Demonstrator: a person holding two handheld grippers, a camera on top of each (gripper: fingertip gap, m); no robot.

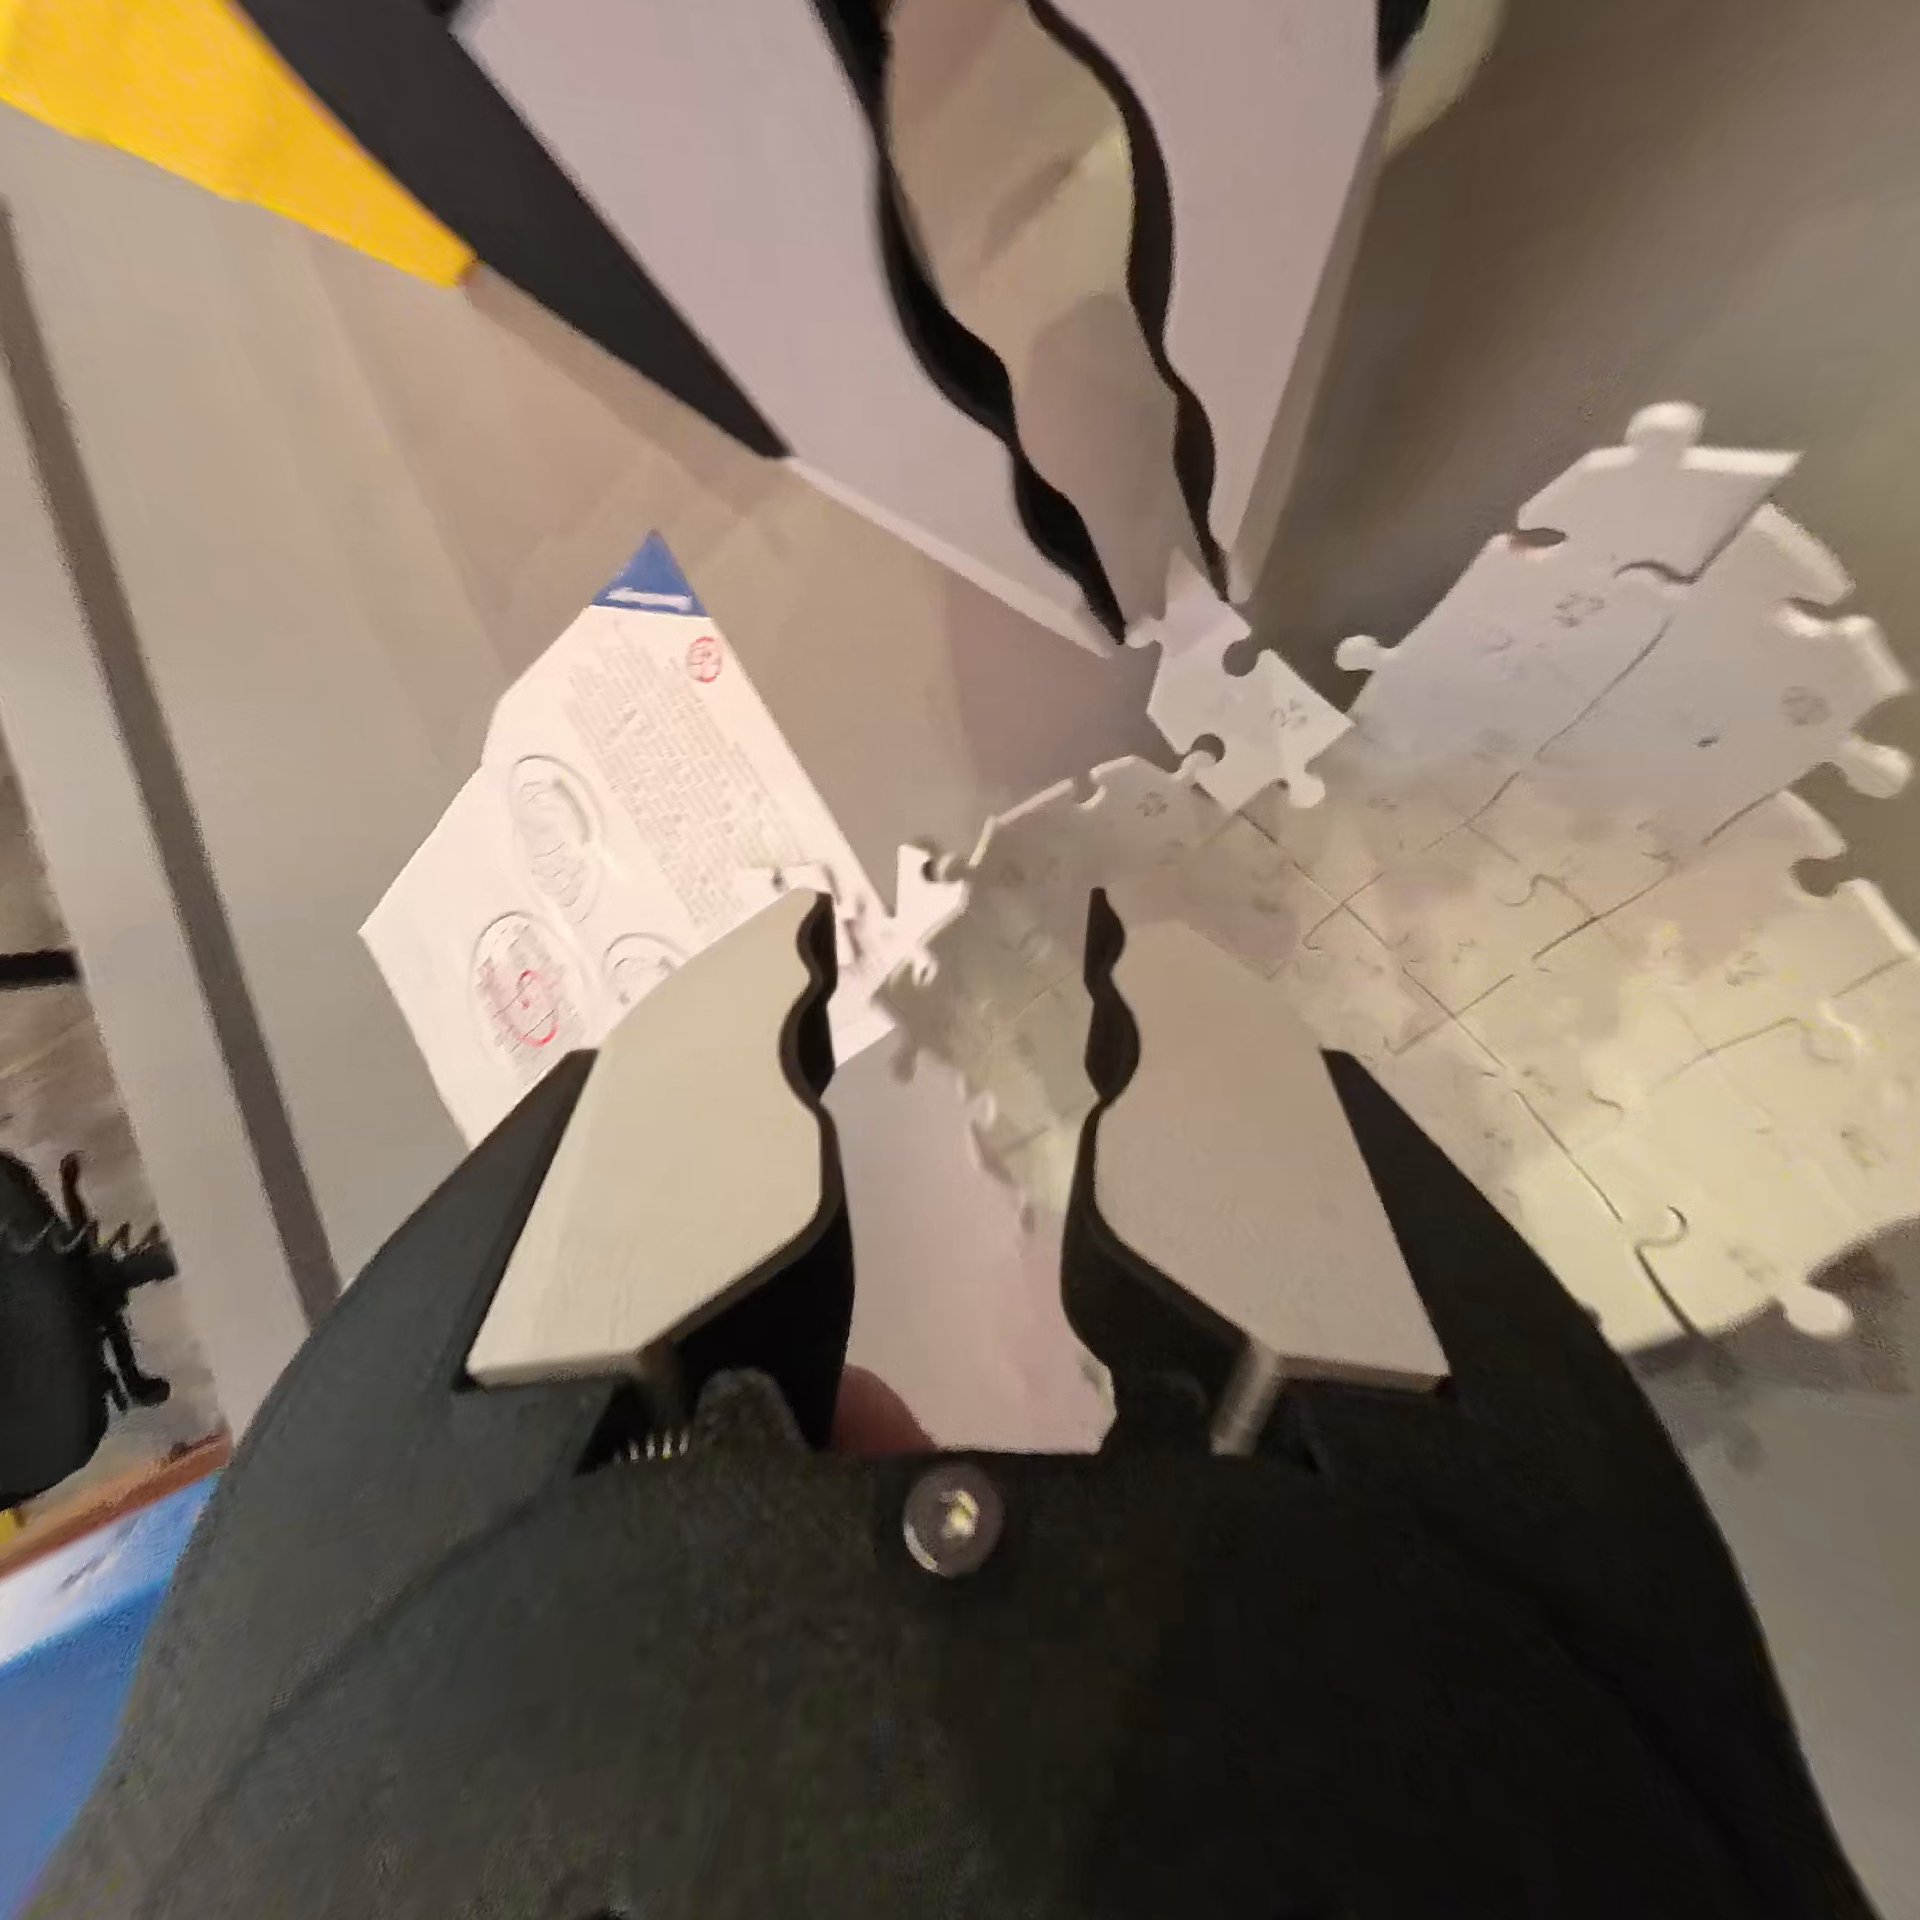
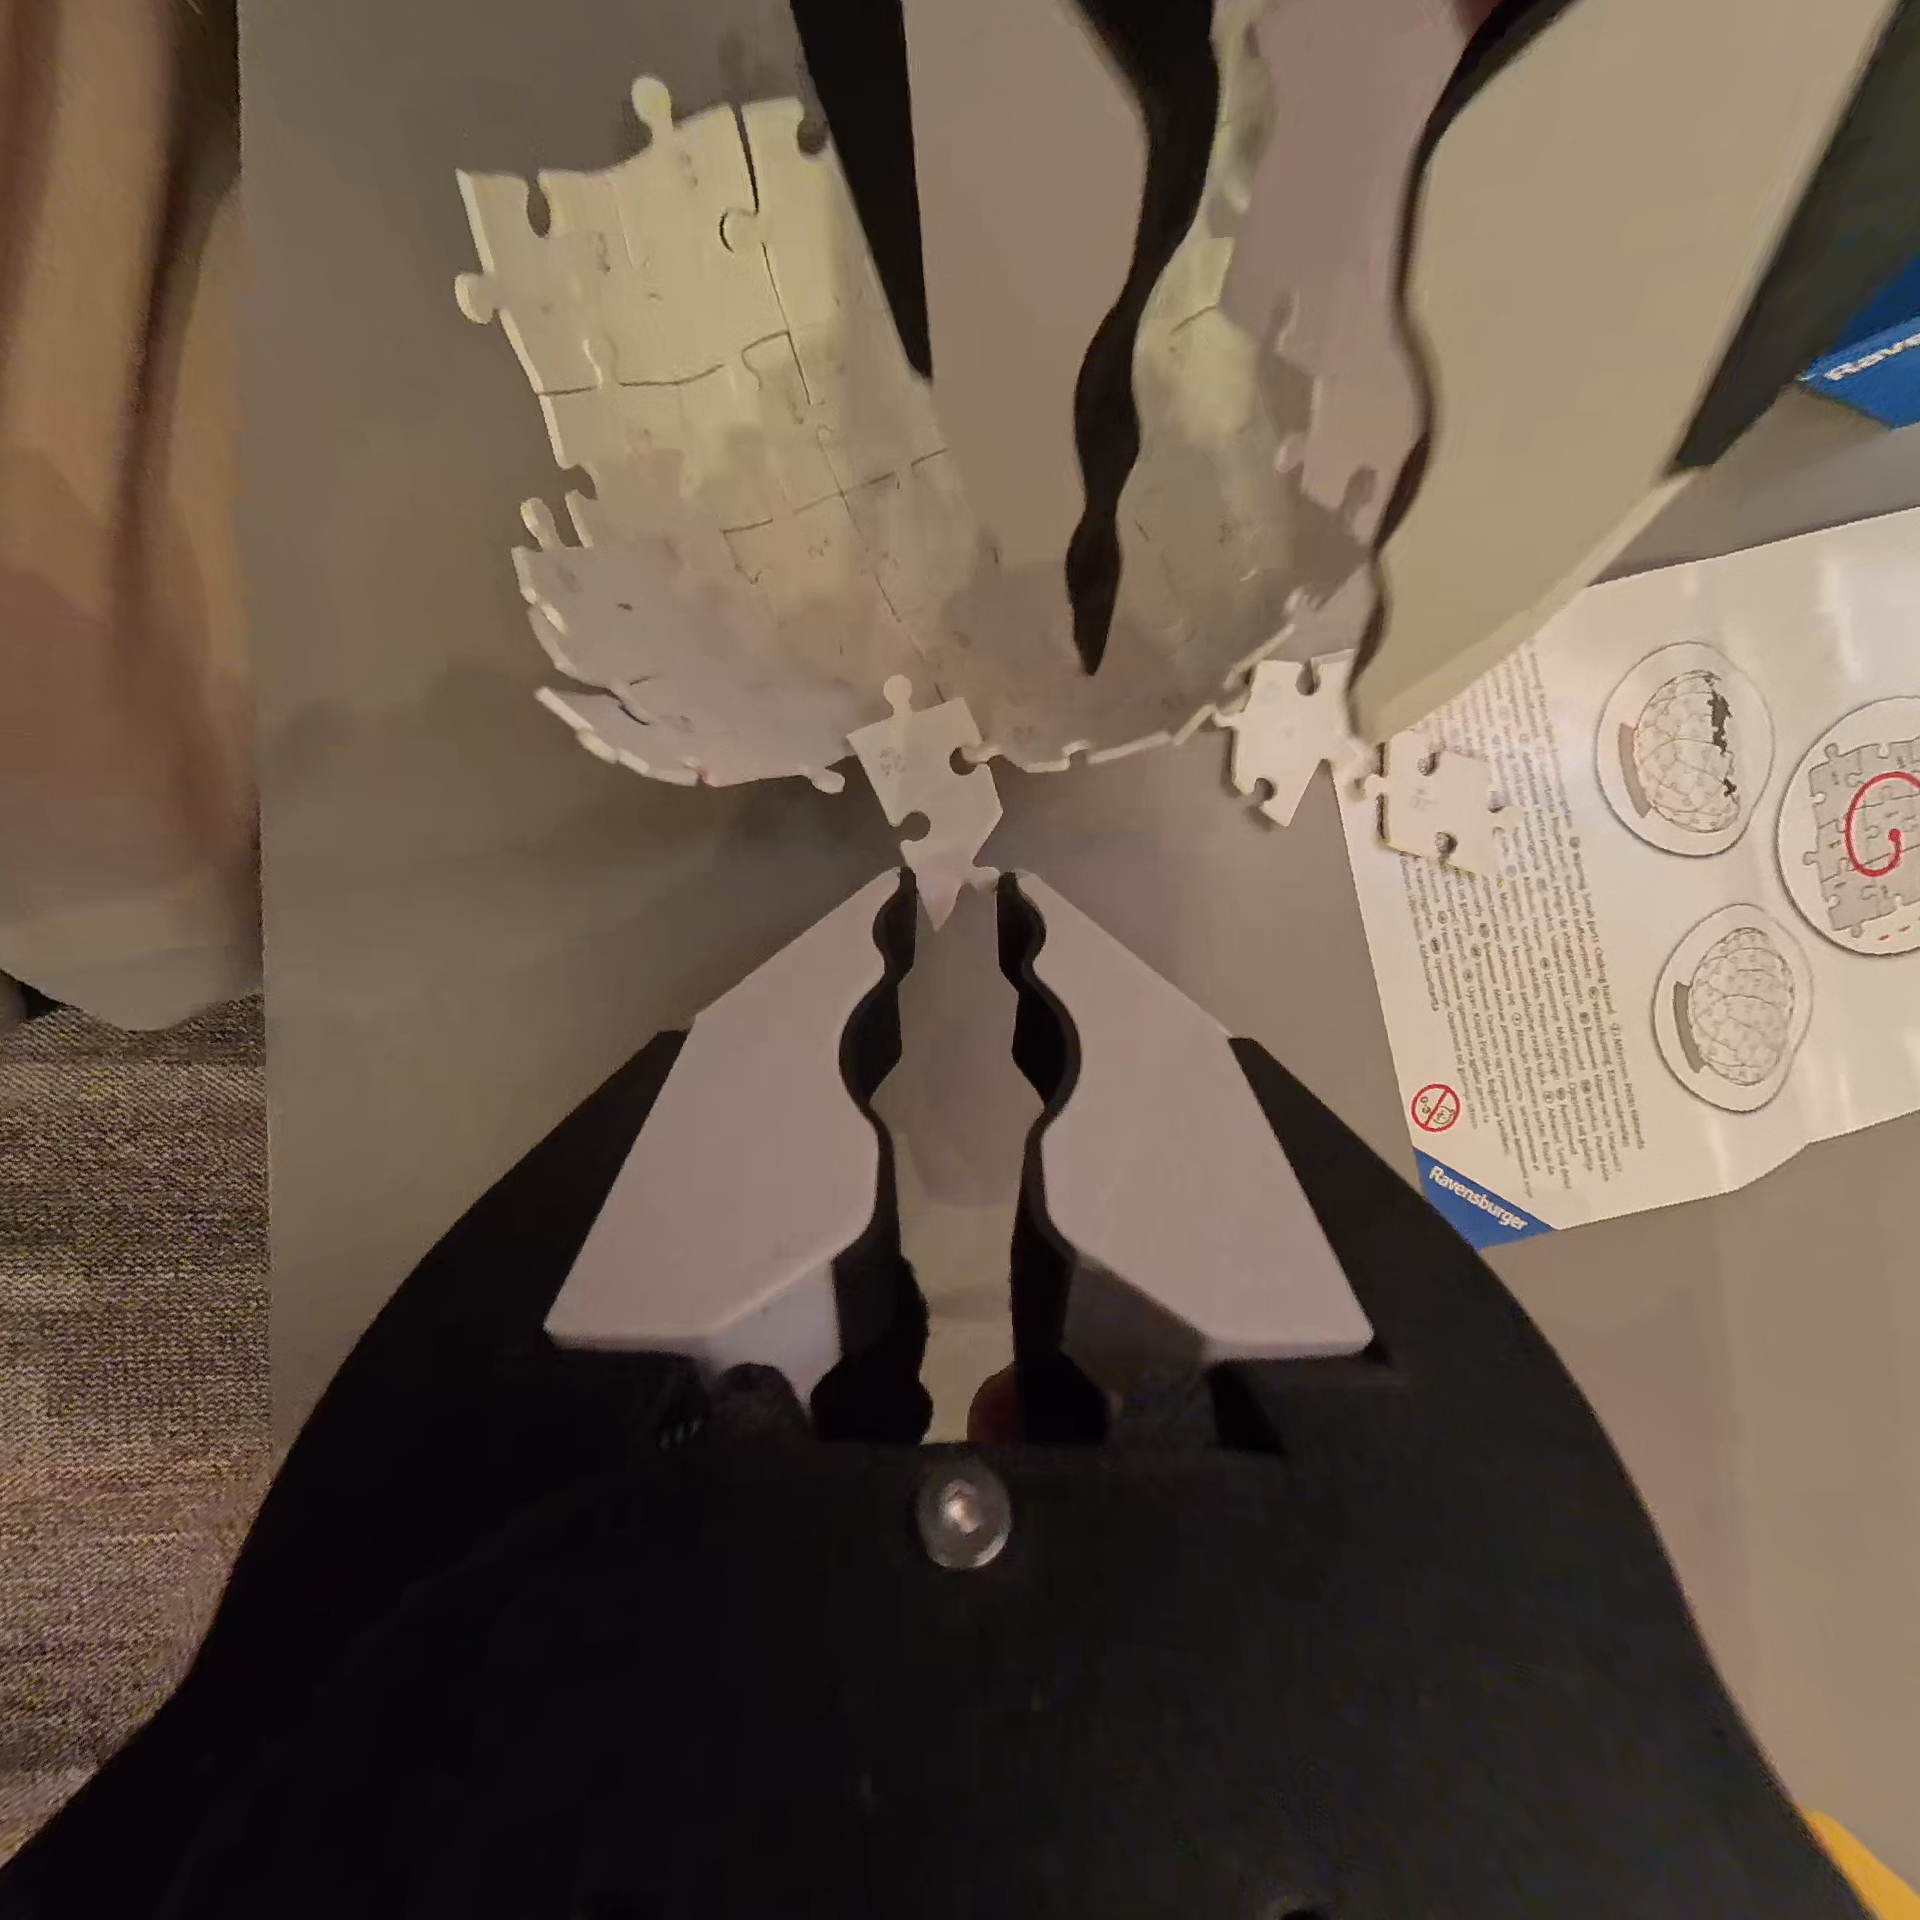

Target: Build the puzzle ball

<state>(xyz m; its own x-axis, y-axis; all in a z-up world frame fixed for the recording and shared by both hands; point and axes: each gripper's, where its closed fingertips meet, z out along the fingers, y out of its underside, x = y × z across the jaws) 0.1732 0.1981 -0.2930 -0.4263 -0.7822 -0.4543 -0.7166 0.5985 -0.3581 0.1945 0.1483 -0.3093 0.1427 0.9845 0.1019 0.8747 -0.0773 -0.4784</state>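
A partly built white puzzle ball shell (image 1: 1558,935) lies on the grey table with its curved inside facing up; it also shows in the right wrist view (image 2: 727,468). My right gripper (image 2: 953,888) is shut on one white puzzle piece (image 2: 925,790) and holds it at the shell's near rim. In the left wrist view this gripper (image 1: 1169,613) and its piece (image 1: 1247,717) come in from above. My left gripper (image 1: 961,914) is open, its jaws standing either side of the shell's rim. It shows in the right wrist view (image 2: 1231,675) too.
A printed instruction sheet (image 2: 1662,883) lies beside the shell, also seen in the left wrist view (image 1: 623,810). Two loose pieces (image 2: 1283,738) (image 2: 1439,800) rest by its edge. A blue box (image 2: 1870,364) sits behind. Carpet (image 2: 104,1351) lies past the table edge. There is about 6 cm between the tips of the two grippers.
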